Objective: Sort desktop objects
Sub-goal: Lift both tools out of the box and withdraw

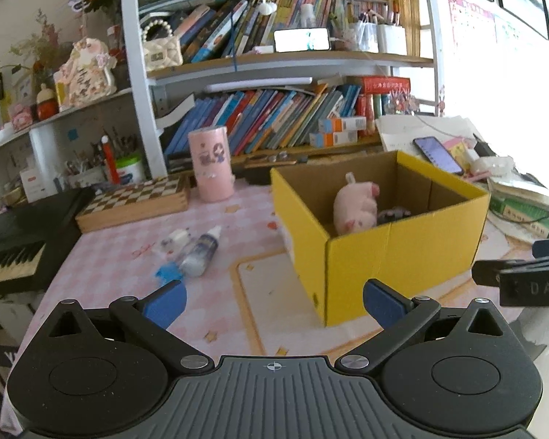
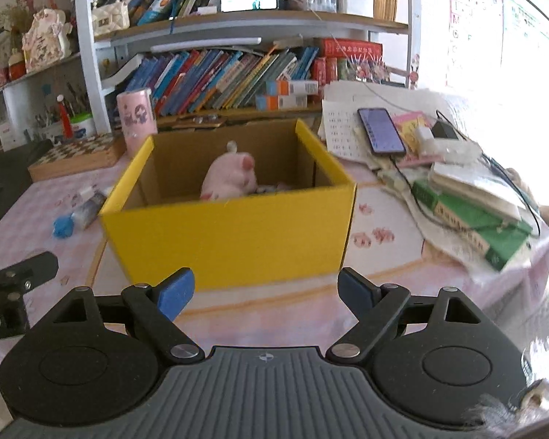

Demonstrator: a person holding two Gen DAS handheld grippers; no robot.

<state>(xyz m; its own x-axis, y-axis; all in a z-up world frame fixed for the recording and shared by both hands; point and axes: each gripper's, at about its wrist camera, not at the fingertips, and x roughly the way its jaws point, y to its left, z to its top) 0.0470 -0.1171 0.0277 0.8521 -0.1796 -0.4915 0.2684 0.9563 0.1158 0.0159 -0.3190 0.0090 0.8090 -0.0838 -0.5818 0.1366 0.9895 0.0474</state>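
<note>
A yellow cardboard box (image 1: 395, 256) (image 2: 230, 234) stands on the pink checked tablecloth. Inside it lies a pink plush pig (image 1: 355, 205) (image 2: 230, 175) beside a small dark item (image 1: 393, 215). Left of the box lie a clear bottle (image 1: 201, 252) (image 2: 88, 210), a small white bottle (image 1: 175, 239) and a blue lump (image 1: 168, 272) (image 2: 63, 226). My left gripper (image 1: 274, 301) is open and empty, in front of the box's near-left corner. My right gripper (image 2: 266, 292) is open and empty, in front of the box's near wall.
A chessboard box (image 1: 135, 201), a pink cylinder (image 1: 212, 162) and a keyboard (image 1: 11, 252) sit at the left. A phone (image 2: 380, 131), papers and a stack of books (image 2: 472, 219) lie right of the box. Bookshelves stand behind.
</note>
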